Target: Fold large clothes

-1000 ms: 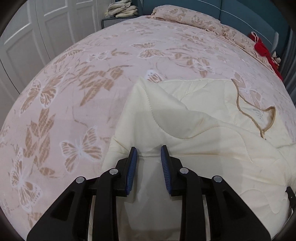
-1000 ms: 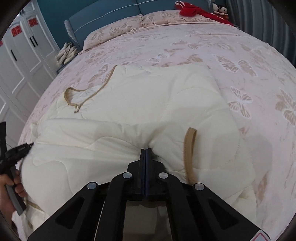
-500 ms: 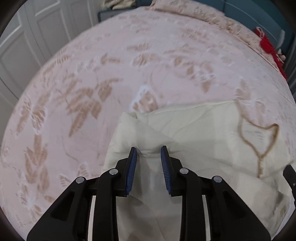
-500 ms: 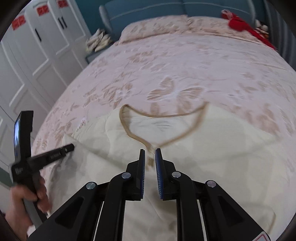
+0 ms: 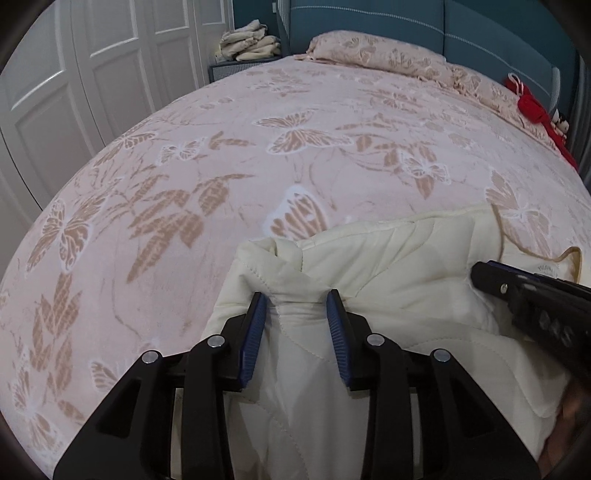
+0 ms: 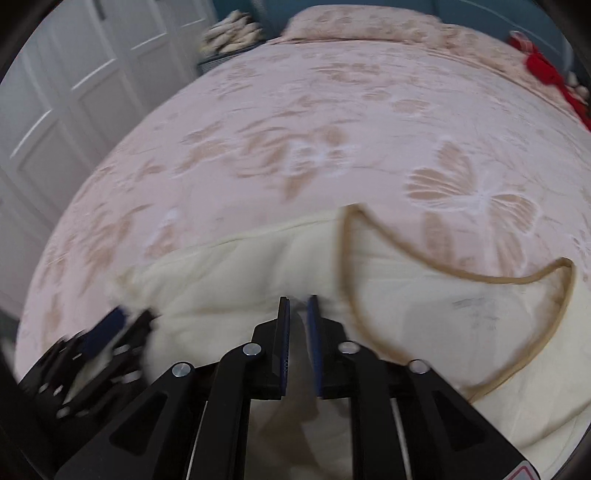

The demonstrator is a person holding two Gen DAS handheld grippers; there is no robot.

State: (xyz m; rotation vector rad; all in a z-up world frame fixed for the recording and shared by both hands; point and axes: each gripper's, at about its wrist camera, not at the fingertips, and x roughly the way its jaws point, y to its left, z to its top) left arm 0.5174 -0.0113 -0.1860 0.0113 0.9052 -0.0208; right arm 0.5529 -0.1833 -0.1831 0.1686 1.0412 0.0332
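Keep the left gripper pinching the bunched edge of the cream quilted jacket on the bed, right gripper nipping fabric (jaws just closing) left of its tan-piped neckline, and draw both evenly.

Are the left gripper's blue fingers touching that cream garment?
Touching. Left wrist view: the fingers press a bunched fold of the cream garment from both sides.

You work in a home bedroom: a butterfly-print bedspread, matching pillow, teal padded headboard and white panelled wardrobe doors.
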